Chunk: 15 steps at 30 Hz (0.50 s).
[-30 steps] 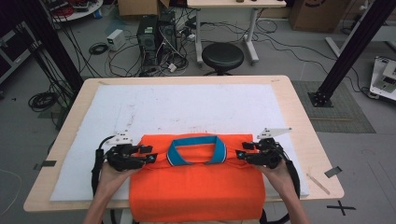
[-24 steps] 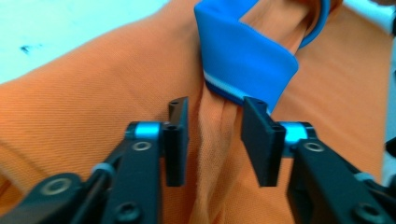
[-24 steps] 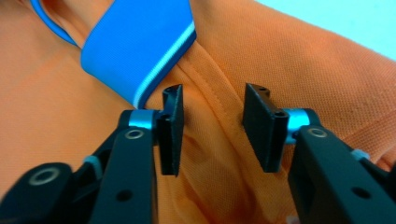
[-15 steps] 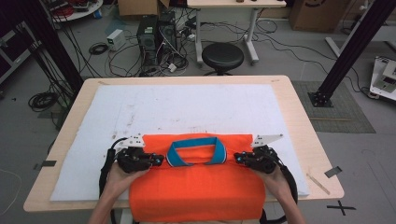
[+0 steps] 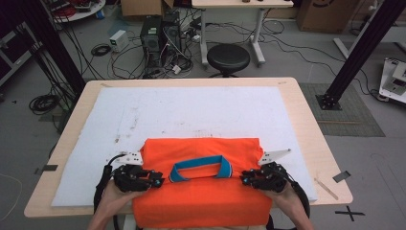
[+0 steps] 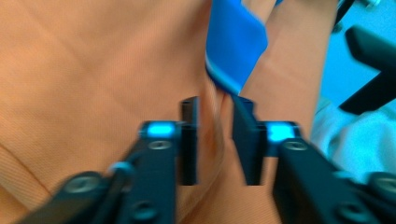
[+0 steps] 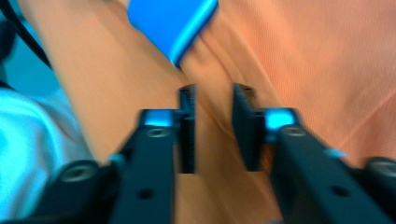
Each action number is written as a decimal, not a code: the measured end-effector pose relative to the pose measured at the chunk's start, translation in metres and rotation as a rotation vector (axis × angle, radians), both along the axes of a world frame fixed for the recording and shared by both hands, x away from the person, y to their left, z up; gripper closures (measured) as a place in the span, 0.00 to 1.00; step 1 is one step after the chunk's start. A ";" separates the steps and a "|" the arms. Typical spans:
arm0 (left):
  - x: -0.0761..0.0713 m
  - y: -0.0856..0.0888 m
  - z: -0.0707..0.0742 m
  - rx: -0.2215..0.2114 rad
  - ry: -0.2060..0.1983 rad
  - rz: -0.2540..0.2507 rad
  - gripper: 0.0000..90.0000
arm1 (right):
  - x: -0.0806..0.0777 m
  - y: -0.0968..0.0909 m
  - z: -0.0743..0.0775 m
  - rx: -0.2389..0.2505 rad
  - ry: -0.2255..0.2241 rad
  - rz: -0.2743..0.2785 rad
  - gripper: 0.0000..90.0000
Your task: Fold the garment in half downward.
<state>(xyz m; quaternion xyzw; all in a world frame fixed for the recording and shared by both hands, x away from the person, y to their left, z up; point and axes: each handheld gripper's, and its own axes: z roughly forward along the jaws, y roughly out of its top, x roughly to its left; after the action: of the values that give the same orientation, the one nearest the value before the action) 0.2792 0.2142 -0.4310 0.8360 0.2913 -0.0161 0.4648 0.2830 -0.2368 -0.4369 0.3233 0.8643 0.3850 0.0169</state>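
The orange shirt (image 5: 201,191) lay folded at the lower centre of the frame, its long axis running left to right, blue collar (image 5: 200,168) in the middle. The left gripper (image 5: 154,181) and right gripper (image 5: 245,179) stood at its opposite ends, equally near, pointing inward. Both pairs of jaws, which had just been opening, stood narrowly parted over the fabric, pressing on nothing.

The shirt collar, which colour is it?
The collar is blue with a thin pale stripe along its edge, on an orange shirt; best seen in the right gripper view.
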 end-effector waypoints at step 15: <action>0.030 -0.038 0.007 -0.034 0.008 -0.035 0.79 | 0.039 0.055 0.015 0.046 -0.002 0.053 0.74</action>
<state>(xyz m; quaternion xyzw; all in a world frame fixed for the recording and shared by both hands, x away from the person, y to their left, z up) 0.3095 0.1762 -0.4242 0.8329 0.2782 -0.0327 0.4773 0.3216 -0.1817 -0.4214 0.3003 0.8634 0.4055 0.0001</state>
